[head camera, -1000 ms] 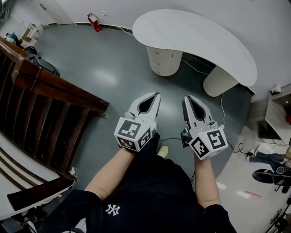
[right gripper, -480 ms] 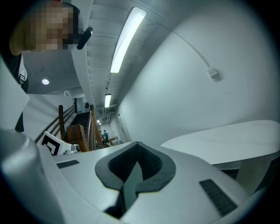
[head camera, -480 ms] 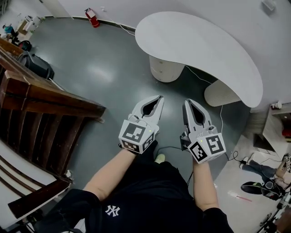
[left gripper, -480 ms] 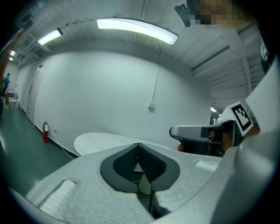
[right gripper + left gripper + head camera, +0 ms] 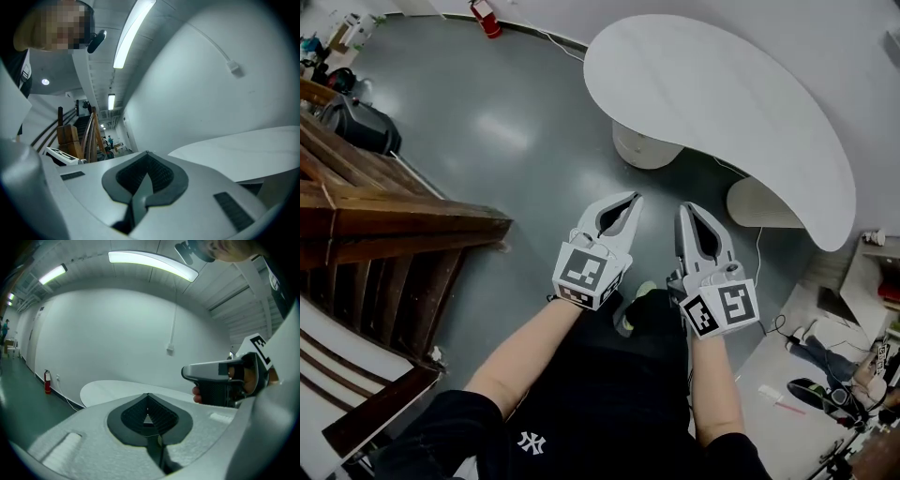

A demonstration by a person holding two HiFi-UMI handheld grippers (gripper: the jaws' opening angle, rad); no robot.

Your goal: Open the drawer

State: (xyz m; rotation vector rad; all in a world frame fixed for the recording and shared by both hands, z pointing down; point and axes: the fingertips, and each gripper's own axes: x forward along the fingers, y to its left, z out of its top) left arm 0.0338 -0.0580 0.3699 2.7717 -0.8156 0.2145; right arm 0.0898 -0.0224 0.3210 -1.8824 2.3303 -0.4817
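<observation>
The grey floor fills most of the space ahead of and below the jaws. Beyond both sets of tips stands a white curved table, its top overhanging two round pedestals. A dark wooden staircase lies well off to the left of the jaws.

The near pedestal is straight ahead of the left gripper, well apart from it. The far pedestal is ahead and to the right of the right gripper. No drawer front shows clearly. My guess is that the drawer sits in the near pedestal, but its seams are too faint to confirm.

Both grippers are held side by side at waist height, tips pointing toward the table. Each pair of jaws is clenched tip to tip with nothing between them.

A cable trails on the floor just right of the right gripper, toward the far pedestal.

Risks, as I judge them:
- Clenched jaws would only bump a handle, so they need to part first.
- The overhanging top could catch a gripper that comes in high.
- The cable could snag a foot on the walk in.
- Choosing the wrong pedestal would waste the approach.
</observation>
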